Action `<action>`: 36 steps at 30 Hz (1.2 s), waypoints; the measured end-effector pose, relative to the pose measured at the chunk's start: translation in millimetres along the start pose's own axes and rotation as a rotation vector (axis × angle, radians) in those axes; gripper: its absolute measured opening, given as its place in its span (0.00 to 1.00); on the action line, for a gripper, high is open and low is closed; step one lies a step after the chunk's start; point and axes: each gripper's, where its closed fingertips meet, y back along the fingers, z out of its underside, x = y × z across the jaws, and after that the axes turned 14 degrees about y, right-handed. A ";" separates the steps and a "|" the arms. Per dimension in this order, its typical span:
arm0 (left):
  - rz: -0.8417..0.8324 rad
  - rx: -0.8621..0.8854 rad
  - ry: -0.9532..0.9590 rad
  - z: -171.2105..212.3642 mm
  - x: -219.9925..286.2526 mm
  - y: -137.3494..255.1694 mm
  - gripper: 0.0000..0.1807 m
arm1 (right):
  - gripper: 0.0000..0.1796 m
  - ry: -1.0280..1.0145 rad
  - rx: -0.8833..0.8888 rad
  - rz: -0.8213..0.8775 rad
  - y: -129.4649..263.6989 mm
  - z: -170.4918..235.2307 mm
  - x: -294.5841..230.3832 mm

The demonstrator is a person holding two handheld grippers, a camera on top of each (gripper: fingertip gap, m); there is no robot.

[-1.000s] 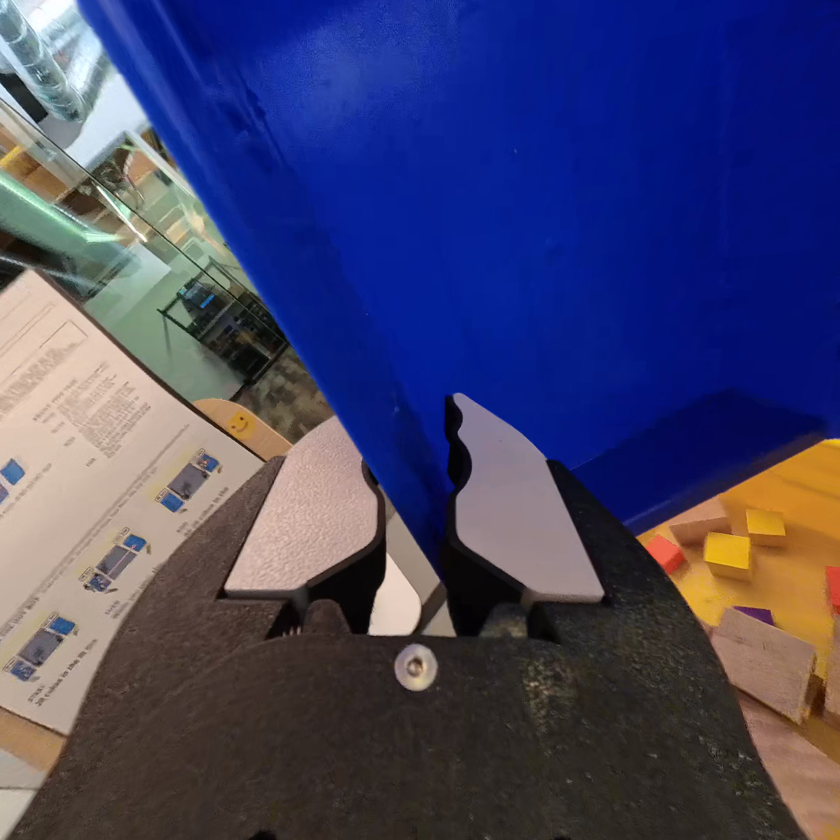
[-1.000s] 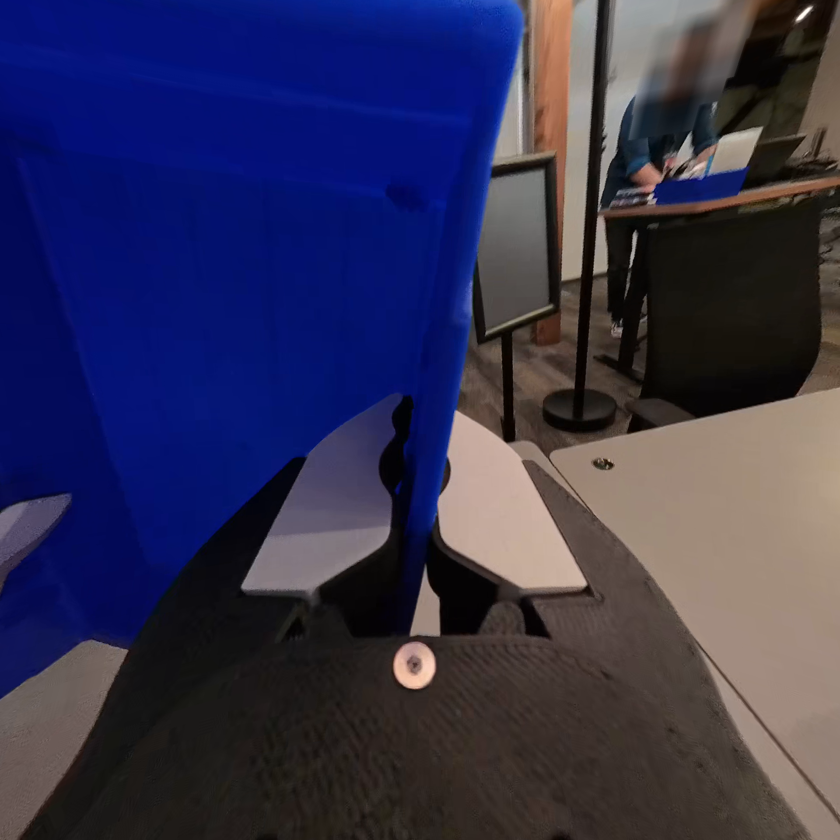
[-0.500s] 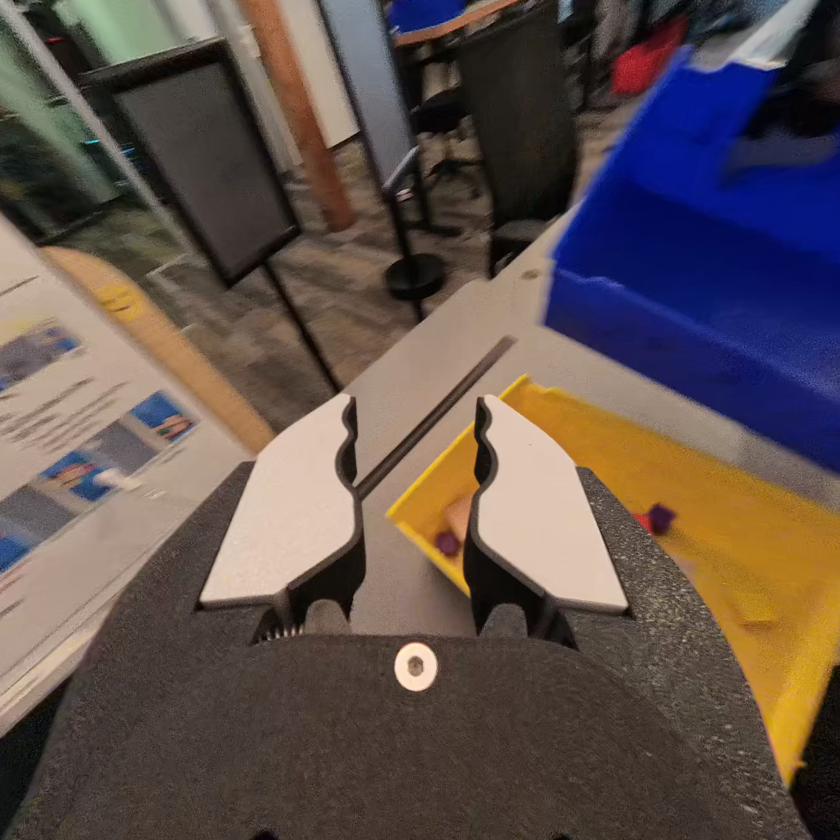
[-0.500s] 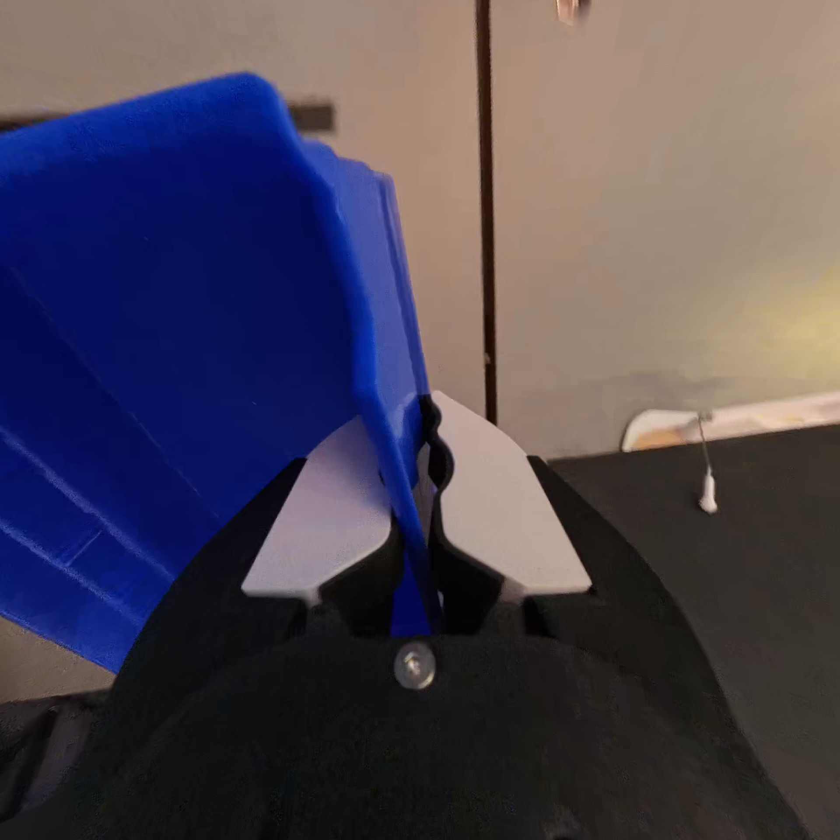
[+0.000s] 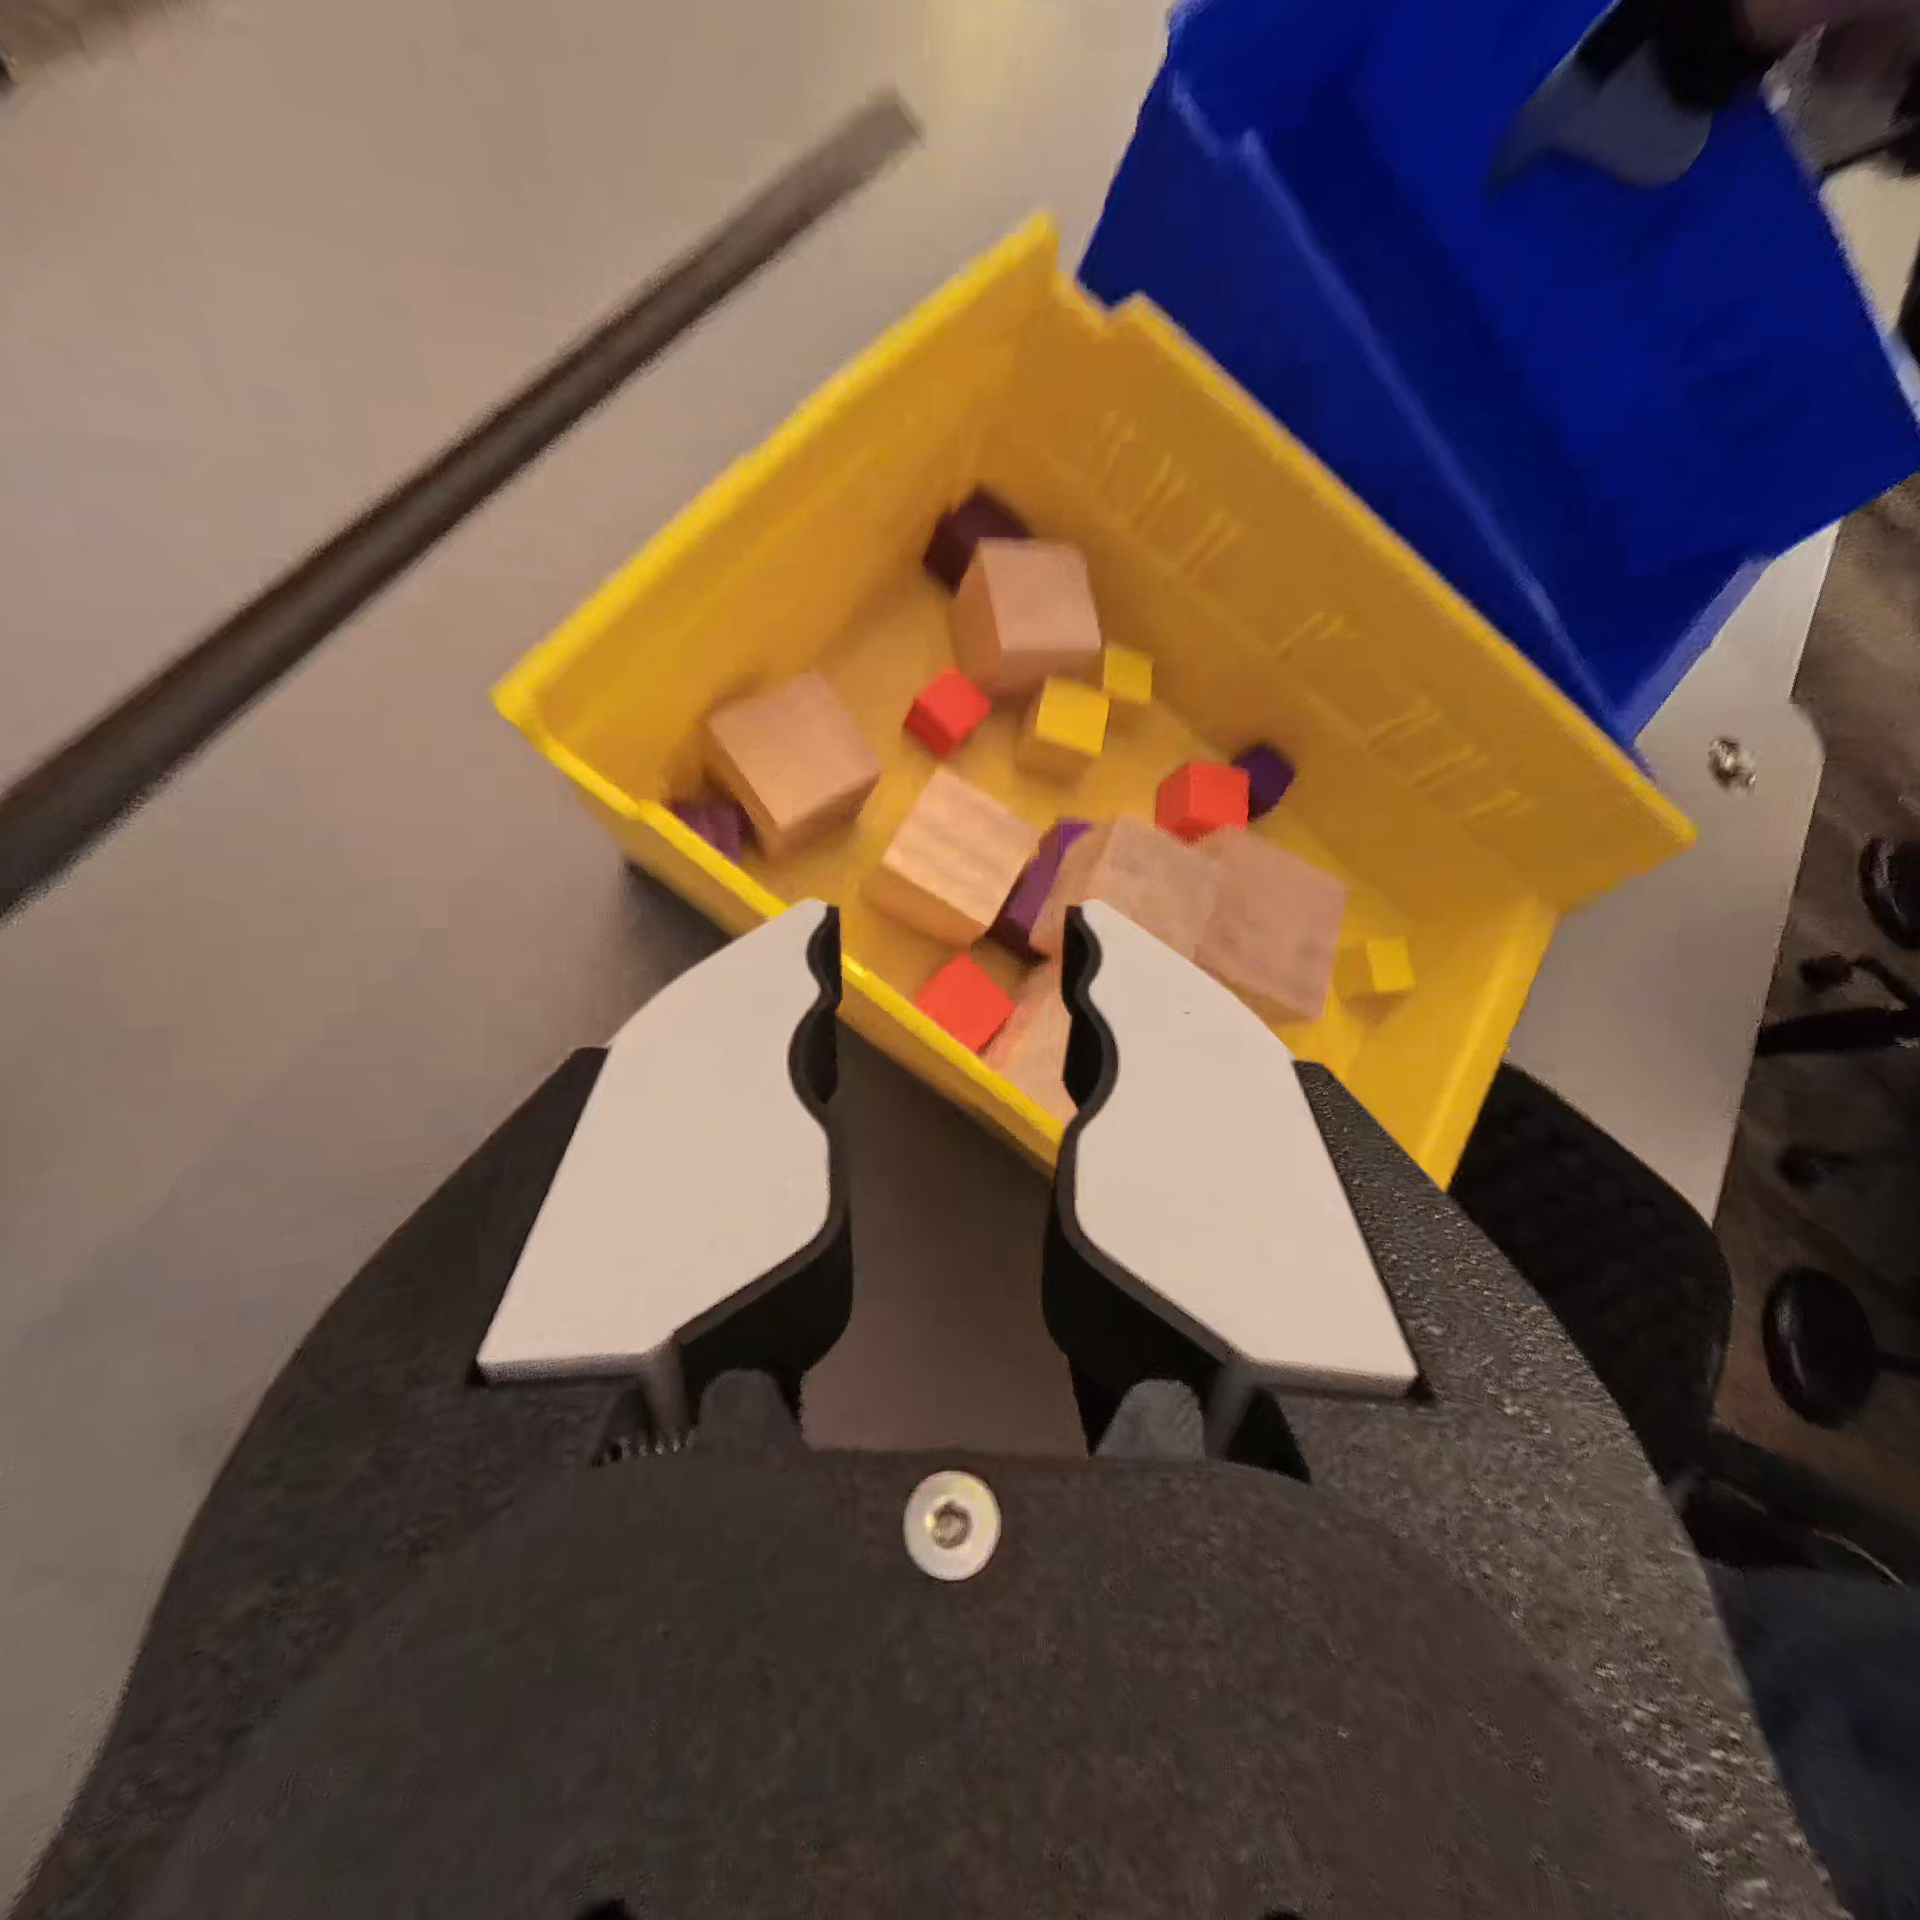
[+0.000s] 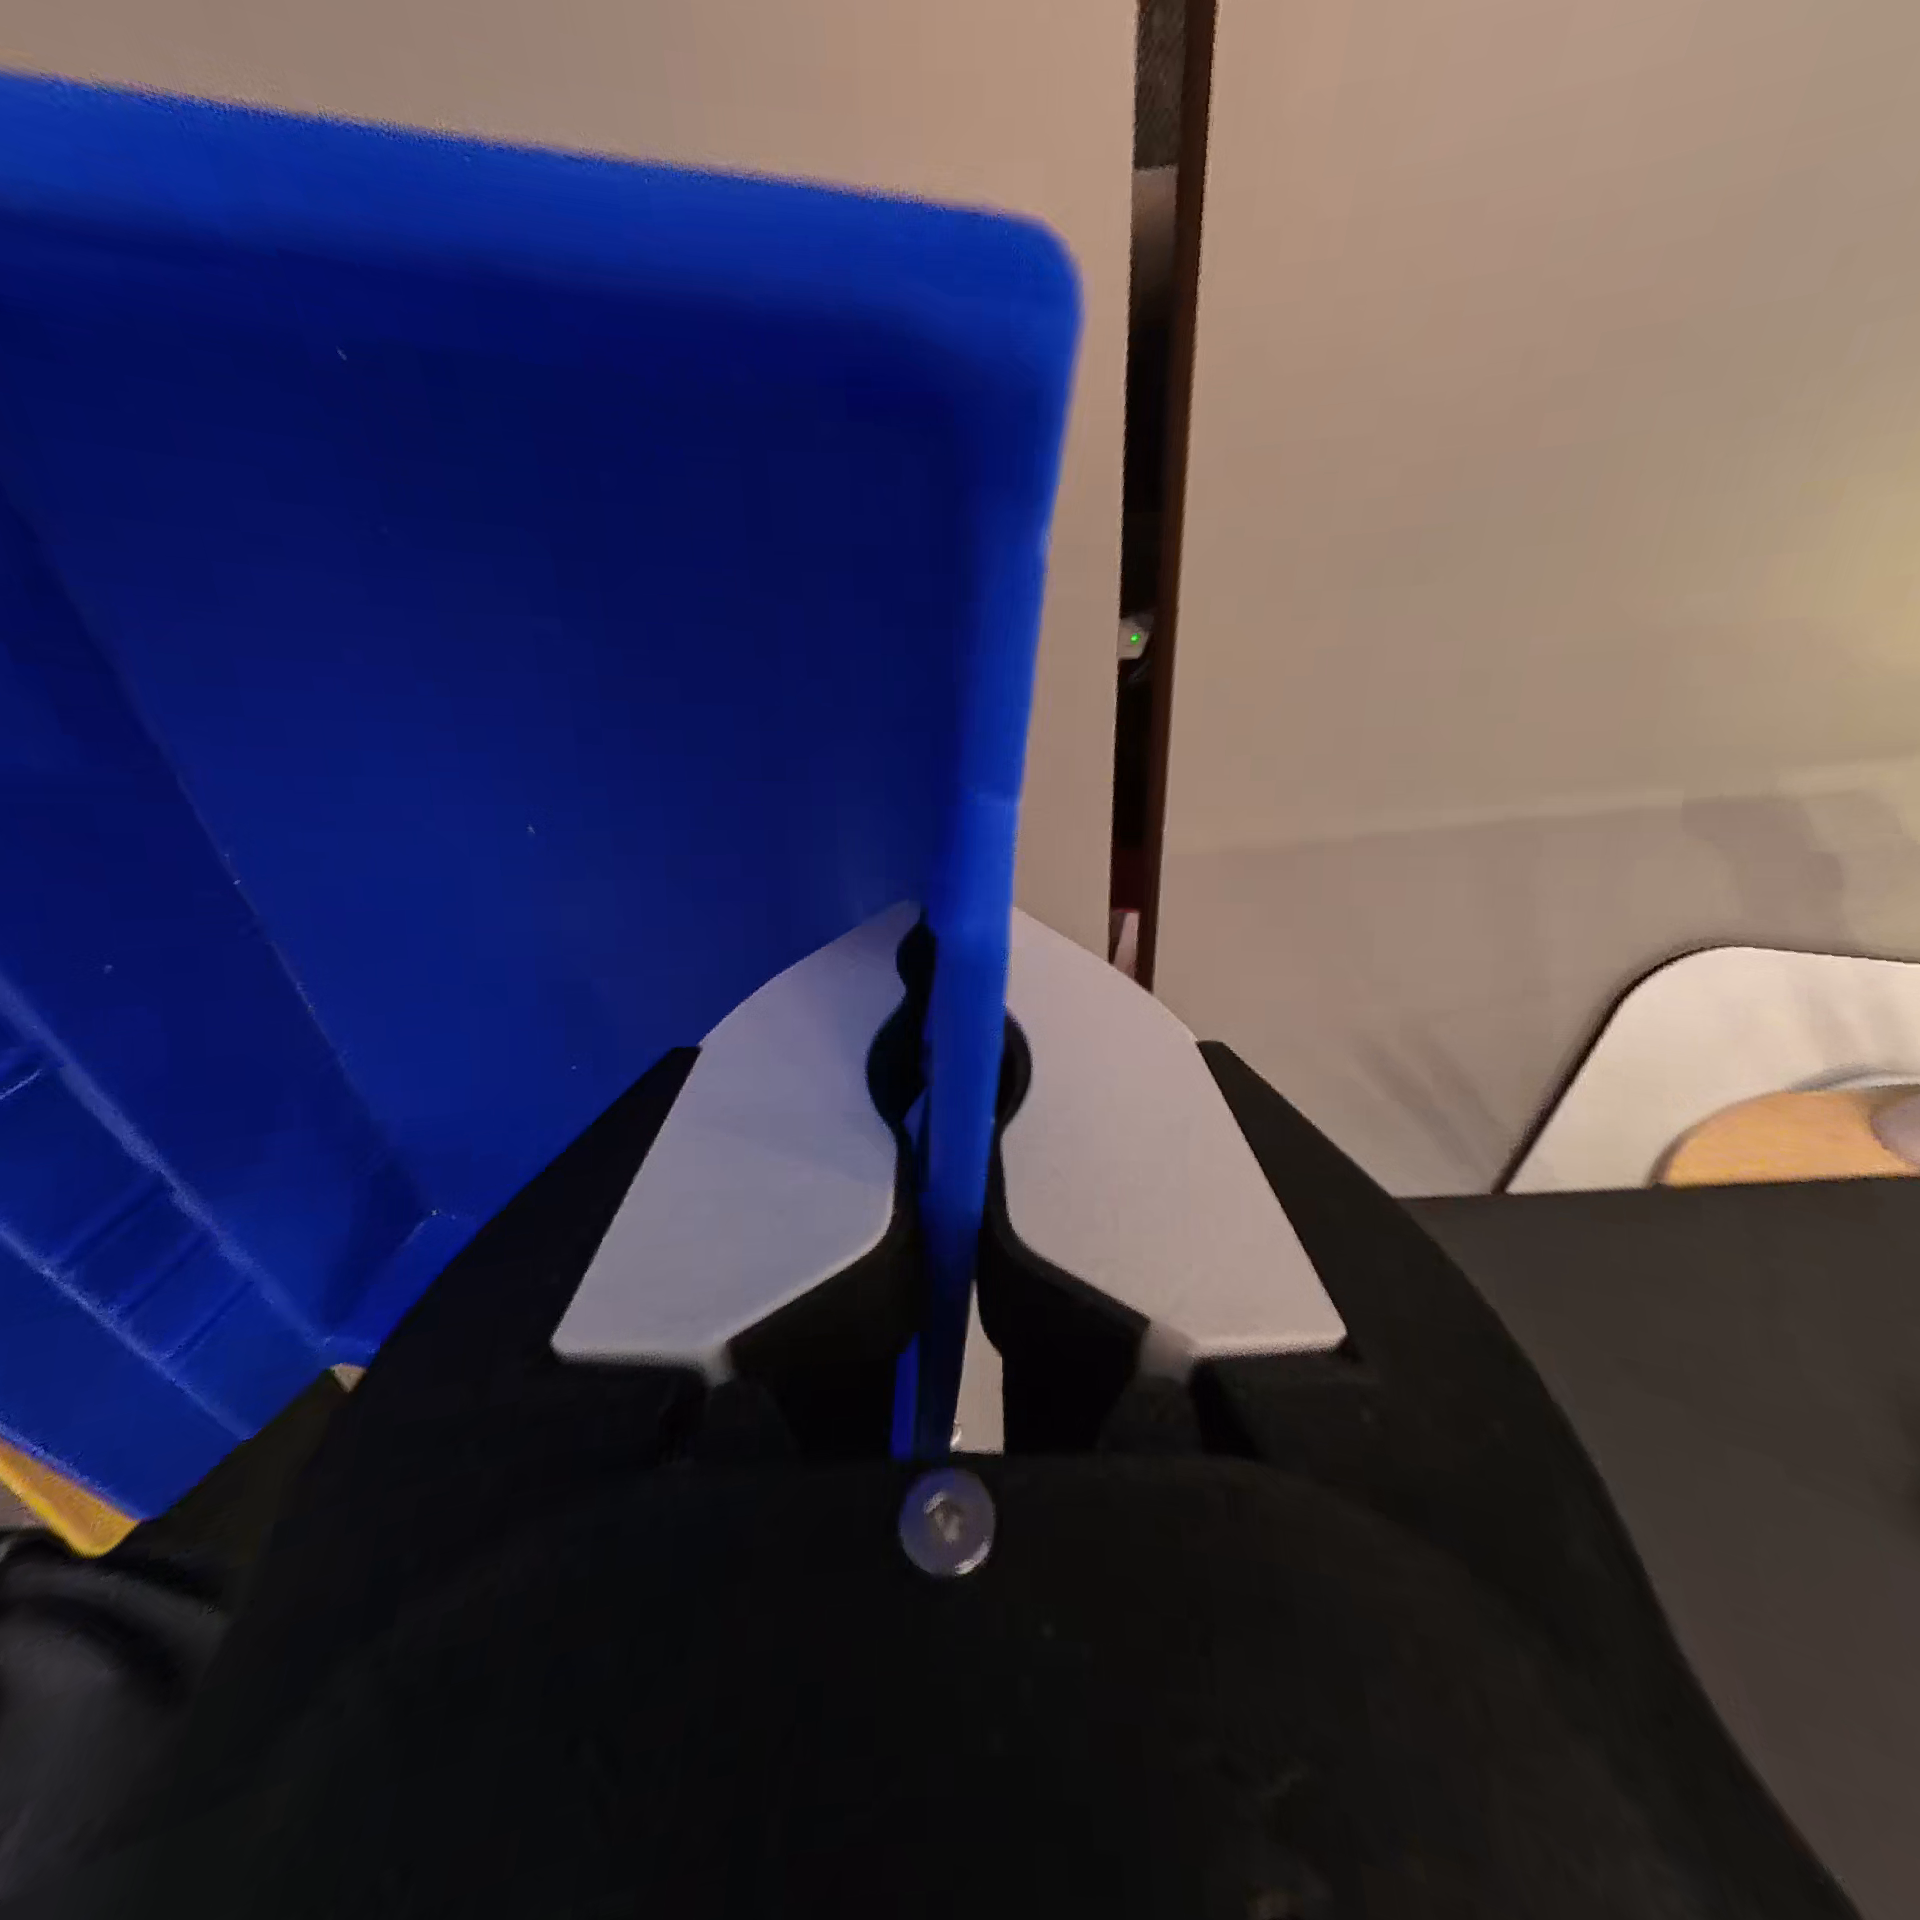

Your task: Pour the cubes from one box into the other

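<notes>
A yellow box (image 5: 1226, 488) sits on the grey table and holds several cubes (image 5: 1023, 613): plain wood, red, yellow and purple. My left gripper (image 5: 948, 935) is open and empty, its tips just above the yellow box's near rim. A blue box (image 5: 1507, 343) is tilted in the air beyond the yellow box's far right side; it looks empty. My right gripper (image 6: 961, 935) is shut on a wall of the blue box (image 6: 520, 675), one finger inside and one outside. The right gripper also shows far off in the left wrist view (image 5: 1621, 114), blurred, at the blue box's top.
The grey table (image 5: 312, 883) has a dark slot (image 5: 436, 488) running diagonally to the left of the yellow box. The table edge (image 5: 1766, 831) lies at the right, with dark floor and chair parts beyond. A pale wall and a dark post (image 6: 1164, 520) stand behind the blue box.
My left gripper let go of the blue box, opened and swung down over the yellow box. My right gripper has kept its hold and turned the blue box.
</notes>
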 end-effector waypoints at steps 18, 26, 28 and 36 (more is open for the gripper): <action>-0.134 -0.572 0.562 75.4 -11.8 -50.1 0.17 | 0.03 0.075 -0.032 -0.067 -35.4 4.0 -16.4; -0.218 -0.625 0.510 80.0 -59.3 -20.7 0.08 | 0.03 0.036 -0.017 -0.079 -35.6 -0.7 -30.7; -0.231 -0.605 0.547 86.6 -80.8 -0.8 0.07 | 0.03 0.031 -0.012 -0.085 -35.9 -8.0 -42.5; -0.222 -0.476 0.717 137.5 -175.7 106.1 0.09 | 0.04 0.088 -0.023 -0.158 -52.2 -45.4 -128.5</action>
